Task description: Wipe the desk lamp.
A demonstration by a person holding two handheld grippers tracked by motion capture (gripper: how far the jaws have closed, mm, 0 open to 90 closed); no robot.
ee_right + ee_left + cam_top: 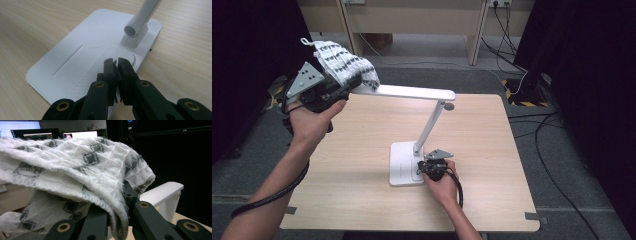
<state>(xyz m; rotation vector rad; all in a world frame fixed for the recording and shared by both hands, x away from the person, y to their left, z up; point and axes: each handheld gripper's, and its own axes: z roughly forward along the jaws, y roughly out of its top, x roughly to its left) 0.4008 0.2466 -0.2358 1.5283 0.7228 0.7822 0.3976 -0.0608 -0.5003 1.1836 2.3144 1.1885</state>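
Note:
A white desk lamp stands on the wooden table [362,200]; its flat base [403,165] is near the middle and its long head [412,92] reaches left. My left gripper [343,85] is shut on a white cloth with a grey pattern [344,62], held against the left end of the lamp head. In the left gripper view the cloth [82,170] drapes over the jaws, with the lamp head [162,192] just behind. My right gripper [422,167] is shut, with its tips pressed down on the lamp base [75,62], beside the foot of the lamp arm [136,30].
A wooden bench or desk frame [412,20] stands on the floor beyond the table, with cables [512,50] running along the right. Dark curtains close in both sides. Monitors [35,131] glow far off in the left gripper view.

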